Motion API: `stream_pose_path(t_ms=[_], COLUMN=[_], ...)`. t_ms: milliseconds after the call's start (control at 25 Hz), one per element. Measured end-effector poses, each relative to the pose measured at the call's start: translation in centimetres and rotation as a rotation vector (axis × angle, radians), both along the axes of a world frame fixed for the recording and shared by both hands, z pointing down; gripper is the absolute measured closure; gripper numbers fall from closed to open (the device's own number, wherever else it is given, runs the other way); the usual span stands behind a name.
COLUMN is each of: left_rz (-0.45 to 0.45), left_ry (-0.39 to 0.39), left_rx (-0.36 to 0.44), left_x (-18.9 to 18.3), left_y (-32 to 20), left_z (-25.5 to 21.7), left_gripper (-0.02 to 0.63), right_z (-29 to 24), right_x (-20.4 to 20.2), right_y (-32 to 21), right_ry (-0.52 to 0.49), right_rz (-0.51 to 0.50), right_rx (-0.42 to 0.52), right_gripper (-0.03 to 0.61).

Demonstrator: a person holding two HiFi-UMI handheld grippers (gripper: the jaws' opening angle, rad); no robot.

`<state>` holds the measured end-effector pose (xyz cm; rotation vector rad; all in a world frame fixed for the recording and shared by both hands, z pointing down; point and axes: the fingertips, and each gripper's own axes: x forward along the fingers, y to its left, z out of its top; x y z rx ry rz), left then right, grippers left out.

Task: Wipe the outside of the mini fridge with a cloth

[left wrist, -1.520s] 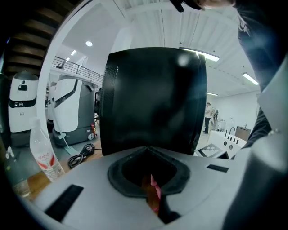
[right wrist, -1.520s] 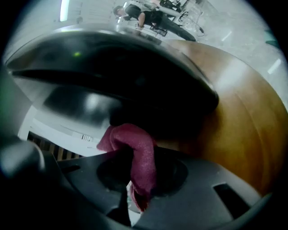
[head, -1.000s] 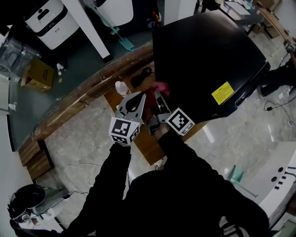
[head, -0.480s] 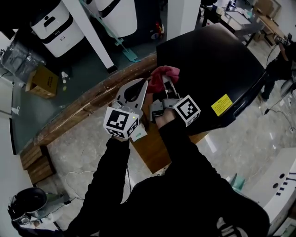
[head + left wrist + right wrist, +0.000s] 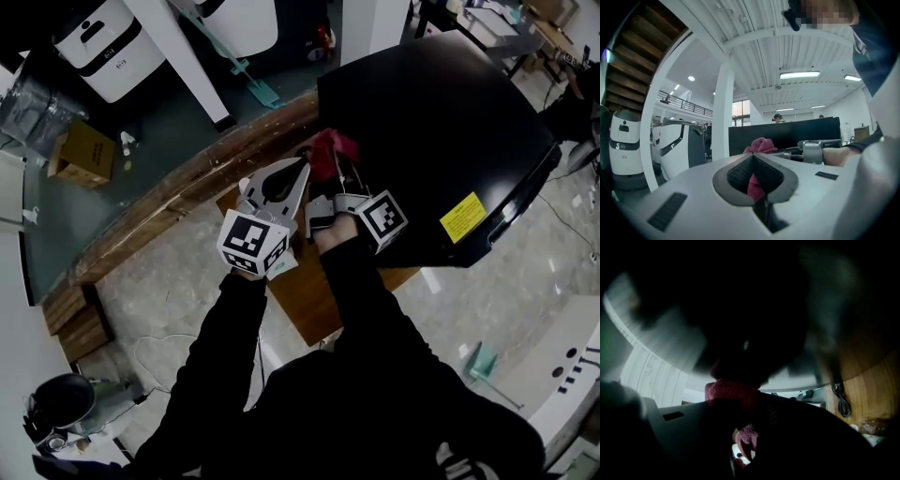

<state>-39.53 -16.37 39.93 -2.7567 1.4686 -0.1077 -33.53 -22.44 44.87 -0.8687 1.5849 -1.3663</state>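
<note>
The black mini fridge (image 5: pixel 441 122) fills the upper right of the head view, seen from above. My right gripper (image 5: pixel 339 169) is shut on a red cloth (image 5: pixel 333 148) and holds it against the fridge's near left corner. My left gripper (image 5: pixel 298 178) hovers just to its left, jaws shut with nothing in them. In the left gripper view the cloth (image 5: pixel 761 145) shows beyond the closed jaws, in front of the fridge (image 5: pixel 787 136). The right gripper view is dark, the fridge (image 5: pixel 740 310) close overhead and the cloth (image 5: pixel 731 392) bunched in the jaws.
A long wooden counter (image 5: pixel 187 187) runs behind the grippers, and a small wooden table (image 5: pixel 300 291) stands under them. A black cable (image 5: pixel 840 399) lies on the wood. White machines (image 5: pixel 103 47) and a cardboard box (image 5: pixel 80 150) stand beyond. A yellow label (image 5: pixel 466 217) marks the fridge.
Both grippers have risen together along the fridge's left side, carrying the cloth from low on the wall up to the top corner.
</note>
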Motion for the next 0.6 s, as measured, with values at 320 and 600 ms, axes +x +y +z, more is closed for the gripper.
stream_pose_path(t_ms=[320, 600], left_rz=[0.030, 0.037], left_ry=[-0.026, -0.033], left_rx=[-0.115, -0.228], left_x=[0.1, 0.0], left_y=[-1.1, -1.7], left_z=[8.3, 15.7], left_gripper=[0.607, 0.607], right_z=[9.0, 16.4], right_x=[-0.6, -0.4], right_y=[-0.4, -0.4], right_ry=[0.030, 0.071], right_rz=[0.013, 0.019], right_rx=[-0.109, -0.181], right_gripper=[0.499, 0.497])
